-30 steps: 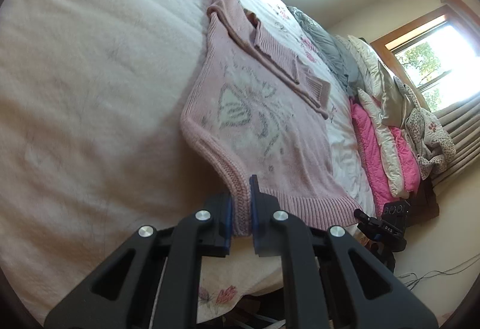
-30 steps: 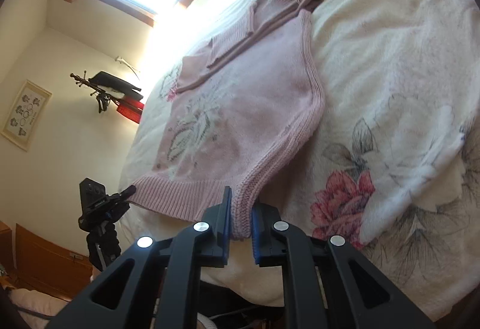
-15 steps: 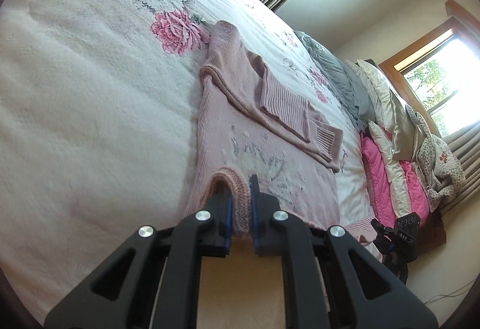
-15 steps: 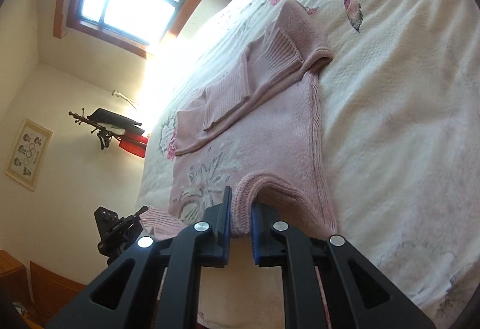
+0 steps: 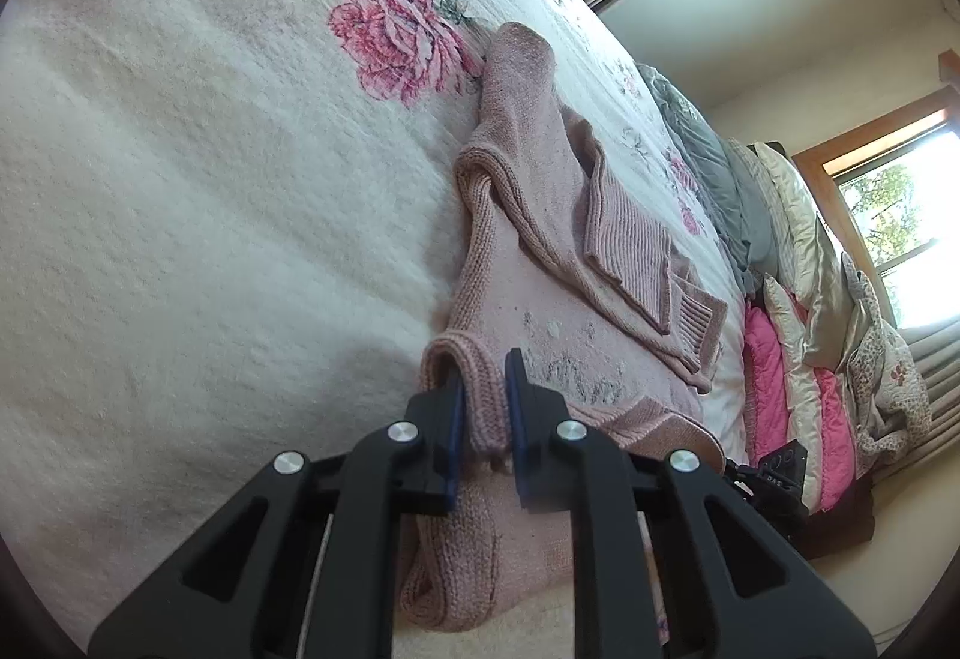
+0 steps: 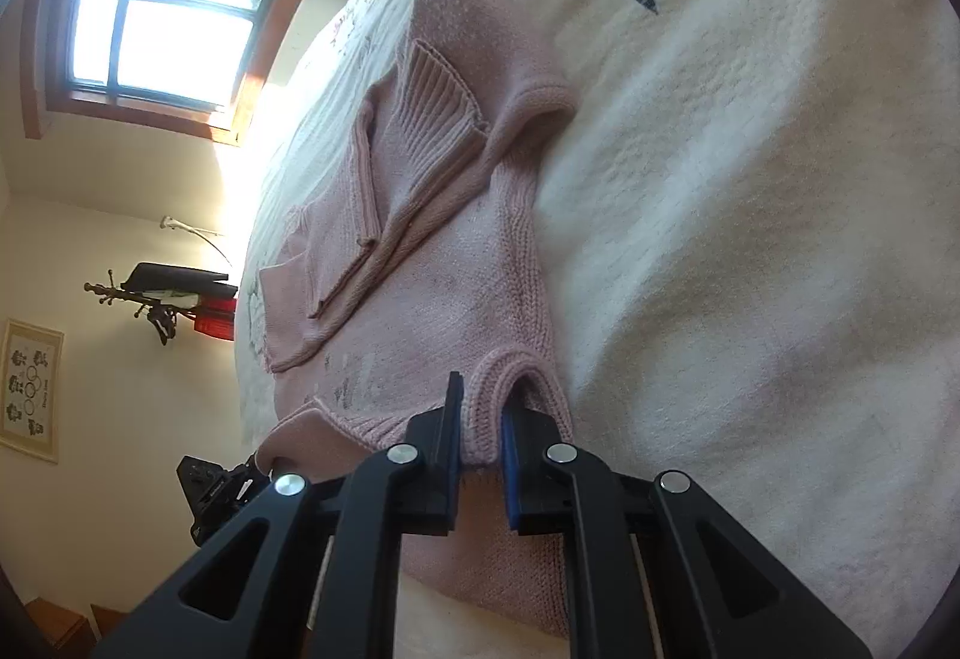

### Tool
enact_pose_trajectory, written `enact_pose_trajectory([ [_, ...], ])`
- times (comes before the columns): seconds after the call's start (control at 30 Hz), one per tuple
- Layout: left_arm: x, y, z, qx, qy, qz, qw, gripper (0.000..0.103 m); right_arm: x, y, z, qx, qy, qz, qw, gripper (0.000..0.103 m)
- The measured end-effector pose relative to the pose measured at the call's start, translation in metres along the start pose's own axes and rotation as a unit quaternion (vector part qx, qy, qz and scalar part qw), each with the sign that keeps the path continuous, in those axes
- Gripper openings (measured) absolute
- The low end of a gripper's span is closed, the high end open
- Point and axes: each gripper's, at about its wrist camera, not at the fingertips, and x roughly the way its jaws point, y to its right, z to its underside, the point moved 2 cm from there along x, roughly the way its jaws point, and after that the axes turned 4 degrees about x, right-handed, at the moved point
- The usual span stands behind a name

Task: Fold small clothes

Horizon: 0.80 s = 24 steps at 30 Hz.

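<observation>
While lying on the white floral bedspread [image 5: 180,179], the pink knitted sweater [image 5: 540,263] is being pinched at its ribbed hem by left tool [image 5: 485,407] and right tool [image 6: 482,419], both clamped; no writing is legible.

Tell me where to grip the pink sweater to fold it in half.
Grip the pink sweater at its ribbed bottom hem, one corner per gripper, coming from the foot end. The hem is a thick free edge, and both the left gripper and right gripper already pinch it there.

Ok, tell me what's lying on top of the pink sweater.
Both sleeves lie folded across the pink sweater, ribbed cuffs overlapping. The lifted hem doubles over the lower body. What's beneath the sweater is hidden.
</observation>
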Motion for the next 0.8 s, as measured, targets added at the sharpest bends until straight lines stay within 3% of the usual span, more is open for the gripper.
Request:
enact_pose_trajectory([
  [0.1,-0.007,-0.006,-0.002,-0.033,-0.003,0.029,0.9991,0.025,-0.005,-0.002,0.002,-0.002,-0.004,-0.002,1.0,0.016],
  [0.17,-0.021,-0.005,-0.003,-0.04,0.015,0.04,0.9983,0.039,-0.012,-0.005,0.004,-0.01,0.002,-0.004,1.0,0.026],
  [0.2,-0.03,-0.004,-0.004,-0.037,0.03,0.037,0.9982,0.048,-0.019,-0.008,0.004,-0.017,0.013,0.003,1.0,0.036],
  [0.23,-0.039,0.0,-0.003,-0.032,0.042,0.034,0.998,0.049,-0.025,-0.011,0.004,-0.025,0.023,0.013,0.999,0.046],
  [0.3,-0.05,0.005,-0.002,-0.014,0.049,0.029,0.9983,0.049,-0.038,-0.015,0.006,-0.038,0.035,0.021,0.998,0.047],
  [0.5,-0.053,0.037,0.007,0.091,0.035,-0.035,0.9946,0.051,-0.063,-0.031,0.022,-0.074,0.045,0.003,0.996,0.048],
  [0.63,-0.03,0.058,0.008,0.171,0.018,-0.095,0.9805,0.055,-0.067,-0.034,0.032,-0.091,0.041,0.002,0.995,0.05],
  [0.8,0.012,0.076,0.008,0.255,-0.016,-0.163,0.9529,0.06,-0.064,-0.035,0.032,-0.1,0.034,-0.005,0.994,0.05],
])
